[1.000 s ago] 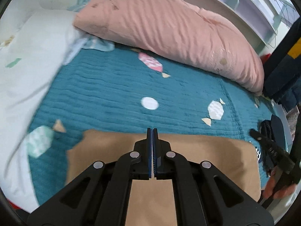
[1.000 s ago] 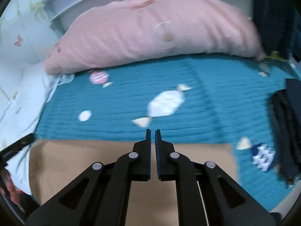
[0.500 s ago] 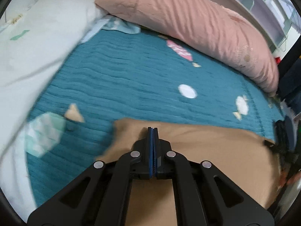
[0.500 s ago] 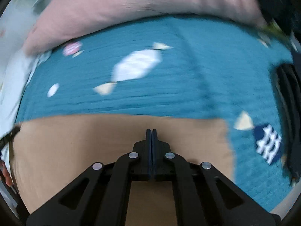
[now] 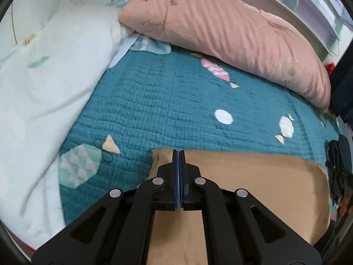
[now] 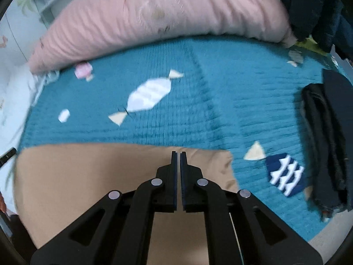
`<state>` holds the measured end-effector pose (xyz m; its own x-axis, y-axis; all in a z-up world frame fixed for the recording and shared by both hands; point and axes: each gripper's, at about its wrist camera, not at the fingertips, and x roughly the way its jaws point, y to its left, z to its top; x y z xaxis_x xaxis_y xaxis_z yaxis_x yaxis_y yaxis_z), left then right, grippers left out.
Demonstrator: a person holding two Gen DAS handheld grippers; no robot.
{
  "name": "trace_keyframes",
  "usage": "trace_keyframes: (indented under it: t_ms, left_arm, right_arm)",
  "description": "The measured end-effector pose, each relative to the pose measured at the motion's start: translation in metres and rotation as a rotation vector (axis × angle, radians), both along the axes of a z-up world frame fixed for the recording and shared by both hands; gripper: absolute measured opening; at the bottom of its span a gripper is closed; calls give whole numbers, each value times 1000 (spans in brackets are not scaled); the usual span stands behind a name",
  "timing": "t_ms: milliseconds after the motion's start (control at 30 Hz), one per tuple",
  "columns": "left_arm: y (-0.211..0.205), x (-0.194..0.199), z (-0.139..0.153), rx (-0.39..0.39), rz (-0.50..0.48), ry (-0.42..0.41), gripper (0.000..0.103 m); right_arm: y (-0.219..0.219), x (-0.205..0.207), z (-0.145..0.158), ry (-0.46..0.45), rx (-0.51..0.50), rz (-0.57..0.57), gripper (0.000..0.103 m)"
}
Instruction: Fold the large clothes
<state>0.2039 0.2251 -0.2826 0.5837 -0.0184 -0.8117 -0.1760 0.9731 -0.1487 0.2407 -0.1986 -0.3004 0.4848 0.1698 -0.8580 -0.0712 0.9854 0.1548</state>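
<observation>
Two black two-finger grippers held over a tan, smooth-woven garment lying flat on a teal quilted bedspread.

The left gripper (image 5: 179, 152) has its blue-lined jaws pressed together near the tan garment's (image 5: 253, 181) far left corner, though whether cloth is pinched there cannot be told from this angle. The right gripper (image 6: 178, 153) shows a thin slit between its jaws, nearly closed, above the garment's (image 6: 88, 176) far edge near its right corner. The teal bedspread (image 5: 154, 101) carries candy-shaped patches. A long pink ribbed pillow (image 5: 220, 28) lies along its far side, a white duvet (image 5: 44, 84) on the left, and a folded stack of dark clothes (image 6: 324, 137) on the right.
</observation>
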Motion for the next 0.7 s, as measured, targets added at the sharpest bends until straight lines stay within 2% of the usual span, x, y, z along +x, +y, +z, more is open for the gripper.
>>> trace_keyframes:
  t_ms: [133,200,233,267,333,467,500,600,700]
  left_arm:
    - [-15,-14,13,-9,-48,39,3]
    - [-27,-23,17,0,-70,52,3]
    - [-32,-28,19,-7,-84,58,3]
    - [-37,-31,19,-14,-94,64,3]
    - [-48,-39,20,-26,-111,81,3]
    - [-71,-56,18,-54,-166,114,4]
    - [-78,-62,17,-61,-183,121,6]
    - [-92,-75,12,-86,-207,131,33]
    - [-107,-83,3,-113,-225,155,35]
  right_arm:
    - [-30,-15,22,13,114,-25,6]
    - [-38,-24,28,16,117,-17,8]
    - [-40,-28,28,22,105,-18,19]
    - [-46,-34,27,36,93,-27,35]
    - [-57,-44,23,64,124,-51,55]
    - [-78,-64,5,150,213,-89,60]
    - [-83,-70,-3,187,244,-100,62]
    - [-92,-83,-26,271,326,-125,63]
    - [-97,-91,-56,354,411,-159,65]
